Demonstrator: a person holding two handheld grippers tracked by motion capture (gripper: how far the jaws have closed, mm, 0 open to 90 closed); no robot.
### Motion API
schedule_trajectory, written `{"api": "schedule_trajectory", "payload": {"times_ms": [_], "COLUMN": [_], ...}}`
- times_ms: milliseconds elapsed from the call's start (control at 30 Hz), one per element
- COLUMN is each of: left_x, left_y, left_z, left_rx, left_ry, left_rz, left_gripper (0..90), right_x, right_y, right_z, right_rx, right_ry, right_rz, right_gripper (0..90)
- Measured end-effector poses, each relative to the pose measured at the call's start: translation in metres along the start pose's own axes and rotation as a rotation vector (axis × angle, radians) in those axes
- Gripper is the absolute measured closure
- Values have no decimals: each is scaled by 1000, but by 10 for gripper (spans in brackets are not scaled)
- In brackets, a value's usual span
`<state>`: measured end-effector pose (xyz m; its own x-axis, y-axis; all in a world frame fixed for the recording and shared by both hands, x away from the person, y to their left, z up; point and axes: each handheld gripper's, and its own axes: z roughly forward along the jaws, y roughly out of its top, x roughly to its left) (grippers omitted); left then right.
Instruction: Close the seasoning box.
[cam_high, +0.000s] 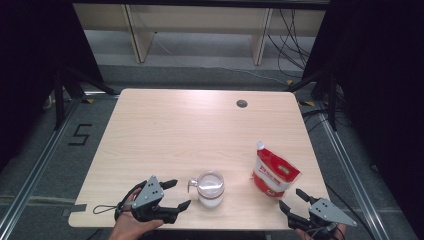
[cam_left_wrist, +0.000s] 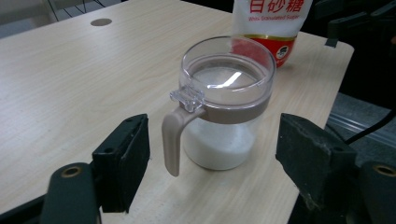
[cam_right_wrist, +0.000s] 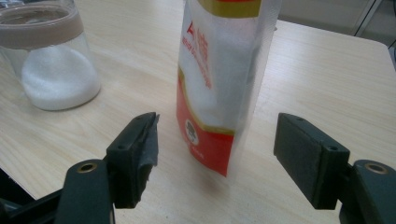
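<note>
Your left tongs (cam_high: 176, 195) stand open at about seven o'clock on the pale wood-grain worktop (cam_high: 175, 125), near its front edge, with nothing between the jaws. In the left gripper view the two black pads (cam_left_wrist: 128, 158) sit wide apart, and the clear glass sugar jar with a taupe plastic collar, taupe handle and transparent lid (cam_left_wrist: 224, 102) stands upright just ahead of them, untouched. Its handle points back toward you and slightly to the left pad; white sugar fills the lower part of the jar.

Your right tongs (cam_high: 294, 199) are open too, at roughly five o'clock near the front right corner. In the right gripper view the dark pads (cam_right_wrist: 308, 154) flank the standing plastic sugar pouch, white above and red below with a white screw spout (cam_right_wrist: 215, 93), but neither pad touches it; the pouch stands just beyond the jaw tips, edge-on to the camera.

From the high view, the jar (cam_high: 210, 188) sits at six o'clock, between the two tongs and just beside the left pair. The pouch (cam_high: 272, 172) stands upright at about four o'clock, near the jar but apart from it. Far off at one o'clock there is a small dark round cable port (cam_high: 242, 103) in the worktop.
</note>
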<state>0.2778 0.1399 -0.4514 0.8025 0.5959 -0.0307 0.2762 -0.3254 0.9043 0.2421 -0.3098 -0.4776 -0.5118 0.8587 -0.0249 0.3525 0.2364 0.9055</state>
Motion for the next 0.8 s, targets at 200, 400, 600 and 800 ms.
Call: {"api": "schedule_trajectory", "payload": {"times_ms": [200,400,600,800], "left_x": [1,0,-2,-3], "left_y": [-6,-12,-18,-25], "left_z": [0,-3,-4,-6], "left_rx": [16,36,60,64], "left_ry": [13,21,15,26], "left_rz": [-25,-9,2,15], "left_gripper": [195,159,160,160], "right_x": [0,-1,0,0], "right_y": [0,1,0,1], "right_z": [0,0,0,0], "right_rx": [1,-11,0,-1], "right_ry": [-1,-13,-1,-6], "right_rz": [-1,-26,2,-9], "right_gripper": [314,314,314,313]}}
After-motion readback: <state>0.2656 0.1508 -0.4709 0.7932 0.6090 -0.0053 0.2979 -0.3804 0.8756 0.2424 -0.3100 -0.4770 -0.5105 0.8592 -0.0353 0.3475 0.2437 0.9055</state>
